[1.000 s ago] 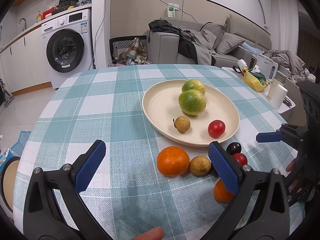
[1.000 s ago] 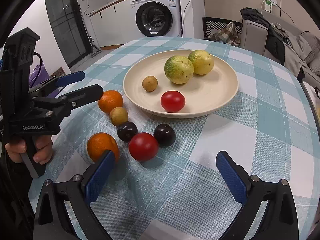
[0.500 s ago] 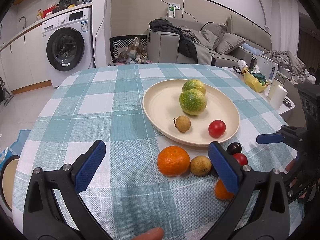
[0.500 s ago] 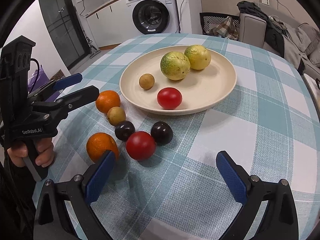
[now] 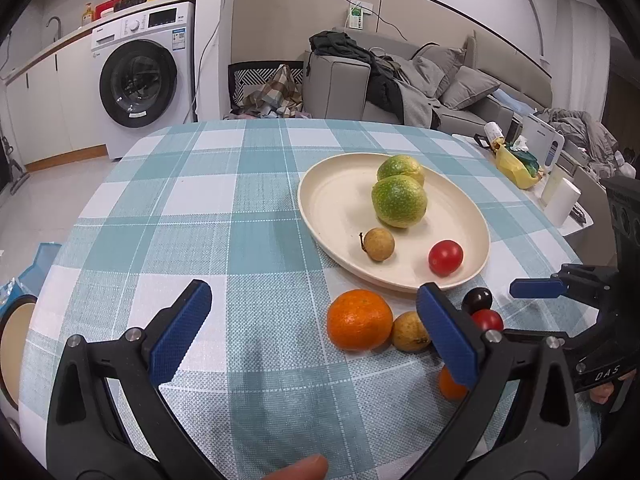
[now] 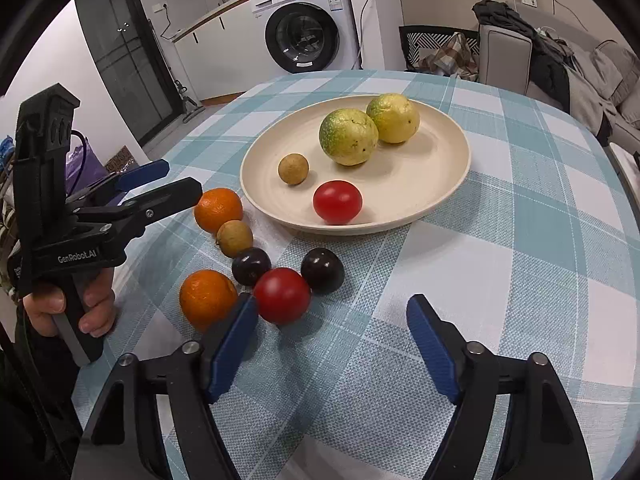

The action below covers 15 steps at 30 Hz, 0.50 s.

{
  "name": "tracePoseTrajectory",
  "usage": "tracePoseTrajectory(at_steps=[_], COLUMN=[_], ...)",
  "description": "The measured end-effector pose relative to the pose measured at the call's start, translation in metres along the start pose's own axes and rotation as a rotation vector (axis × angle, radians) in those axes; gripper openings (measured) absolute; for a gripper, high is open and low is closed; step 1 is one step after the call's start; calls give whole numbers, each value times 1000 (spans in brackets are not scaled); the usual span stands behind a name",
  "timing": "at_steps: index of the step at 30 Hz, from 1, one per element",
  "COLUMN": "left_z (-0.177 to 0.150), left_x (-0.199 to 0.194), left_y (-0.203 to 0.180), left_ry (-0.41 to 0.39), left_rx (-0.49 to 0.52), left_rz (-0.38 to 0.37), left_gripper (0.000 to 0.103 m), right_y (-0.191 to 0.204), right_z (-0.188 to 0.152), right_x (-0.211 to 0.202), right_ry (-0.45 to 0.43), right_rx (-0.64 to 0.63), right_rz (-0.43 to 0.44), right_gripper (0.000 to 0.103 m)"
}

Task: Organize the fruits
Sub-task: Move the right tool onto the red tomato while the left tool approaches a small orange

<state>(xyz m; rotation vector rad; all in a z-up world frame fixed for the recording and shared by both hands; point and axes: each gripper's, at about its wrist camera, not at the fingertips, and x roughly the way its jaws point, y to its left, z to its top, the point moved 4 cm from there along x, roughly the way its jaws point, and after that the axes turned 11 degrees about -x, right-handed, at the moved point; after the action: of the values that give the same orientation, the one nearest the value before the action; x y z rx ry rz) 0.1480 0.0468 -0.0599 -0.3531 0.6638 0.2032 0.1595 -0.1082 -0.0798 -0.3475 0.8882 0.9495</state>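
Observation:
A cream plate (image 6: 420,200) (image 5: 332,208) holds two green-yellow citrus fruits (image 6: 349,137), a small brown longan (image 6: 293,168) and a red tomato (image 6: 337,202). On the cloth beside it lie an orange (image 6: 218,209) (image 5: 359,319), a second longan (image 6: 235,238), two dark plums (image 6: 322,271), a red tomato (image 6: 282,295) and another orange (image 6: 207,298). My right gripper (image 6: 332,340) hovers just in front of this cluster; its jaws are closing with nothing between them. My left gripper (image 5: 312,332) stands open over bare cloth left of the orange.
A teal and white checked cloth (image 5: 200,208) covers the round table. A white cup (image 5: 562,200) and a yellow bag (image 5: 514,166) stand on a side surface at the right. A washing machine (image 5: 140,80) and a sofa (image 5: 440,80) lie beyond the table.
The right gripper's fingers have come closer together; its left finger now sits beside the near tomato and orange. The left gripper has barely moved.

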Motion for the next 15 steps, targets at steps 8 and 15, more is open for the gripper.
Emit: tracePoseTrajectory(at_steps=[8, 15], left_z=[1, 2], left_x=[1, 1], left_y=[0, -2], left_ry=[9, 15], left_rx=[5, 5], left_rz=[3, 4], left_gripper=[102, 102], right_y=[12, 22], right_z=[2, 1], right_x=[2, 10], right_ry=[-17, 4], right_rx=[-20, -47], right_rz=[48, 46], right_gripper=[55, 45])
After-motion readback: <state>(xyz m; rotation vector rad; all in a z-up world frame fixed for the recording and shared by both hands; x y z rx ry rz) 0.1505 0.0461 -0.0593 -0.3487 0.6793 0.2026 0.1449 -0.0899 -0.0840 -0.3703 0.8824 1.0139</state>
